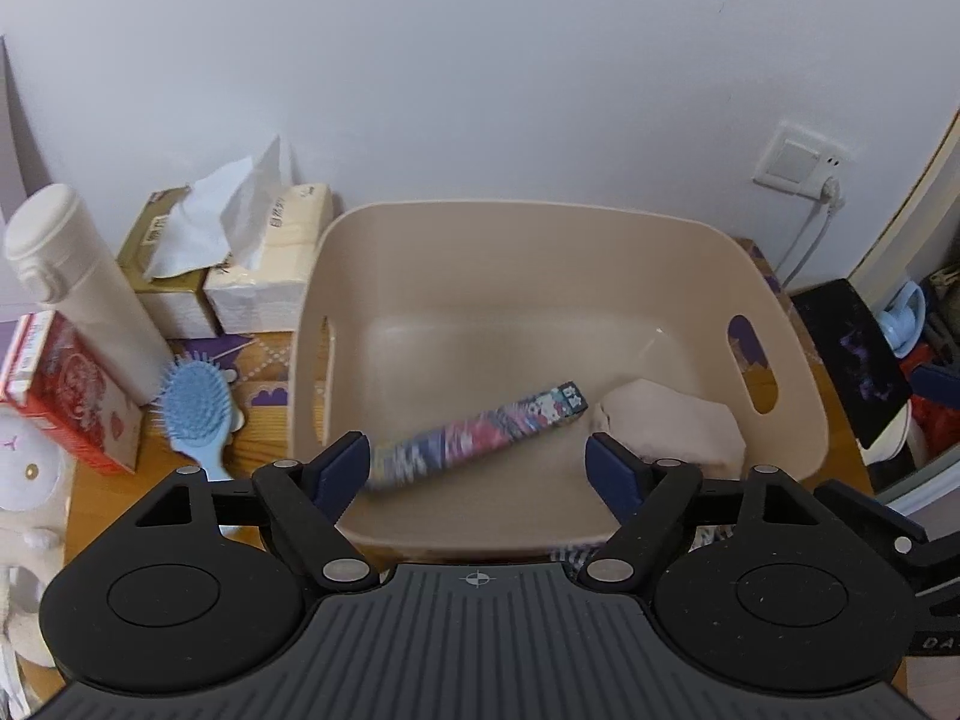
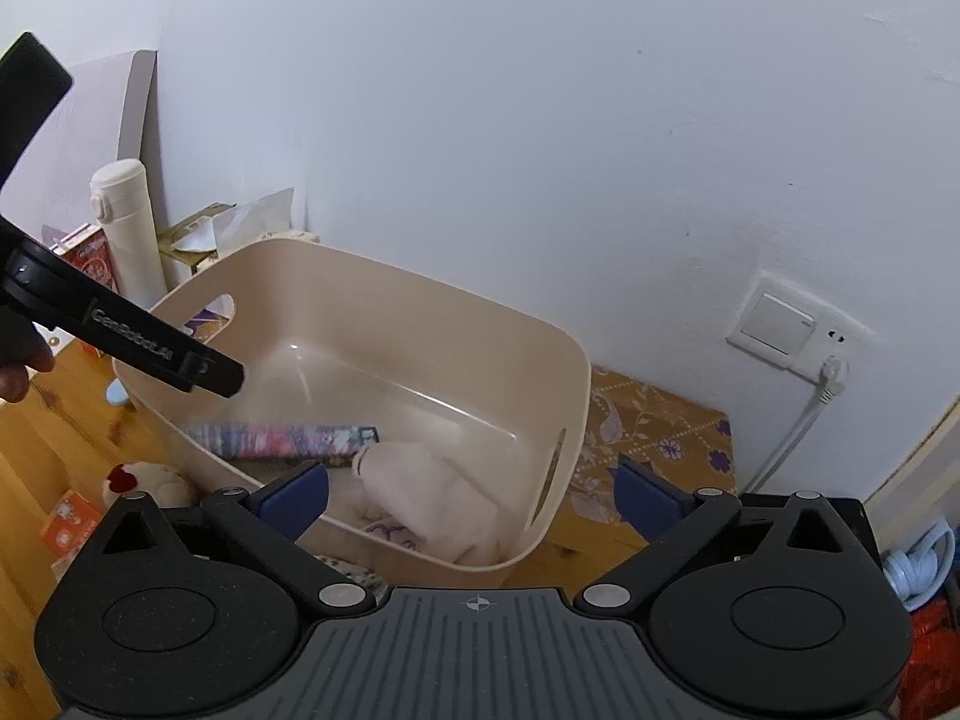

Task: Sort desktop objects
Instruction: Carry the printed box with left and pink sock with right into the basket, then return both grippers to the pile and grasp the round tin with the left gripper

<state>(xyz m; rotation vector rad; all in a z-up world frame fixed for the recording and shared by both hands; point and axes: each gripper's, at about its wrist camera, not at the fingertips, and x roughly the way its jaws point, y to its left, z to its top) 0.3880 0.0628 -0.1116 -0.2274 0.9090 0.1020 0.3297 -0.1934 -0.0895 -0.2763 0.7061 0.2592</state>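
Beige basket [image 1: 420, 252] holds a blurred patterned box [image 1: 480, 435], just ahead of the left hand-held gripper [image 1: 477, 465], spread wide and empty.

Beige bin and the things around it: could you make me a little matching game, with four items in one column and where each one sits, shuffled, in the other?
Items:
1. patterned long box
2. blue hairbrush
3. white flask
4. white cloth

Places:
A. standing upright, left of the beige bin, beside the tissue packs
B. lying on the wooden desk just left of the bin
C. slanting across the bin's floor
D. bunched in the bin's right-hand corner, in the left wrist view

Pairs: 1-C, 2-B, 3-A, 4-D
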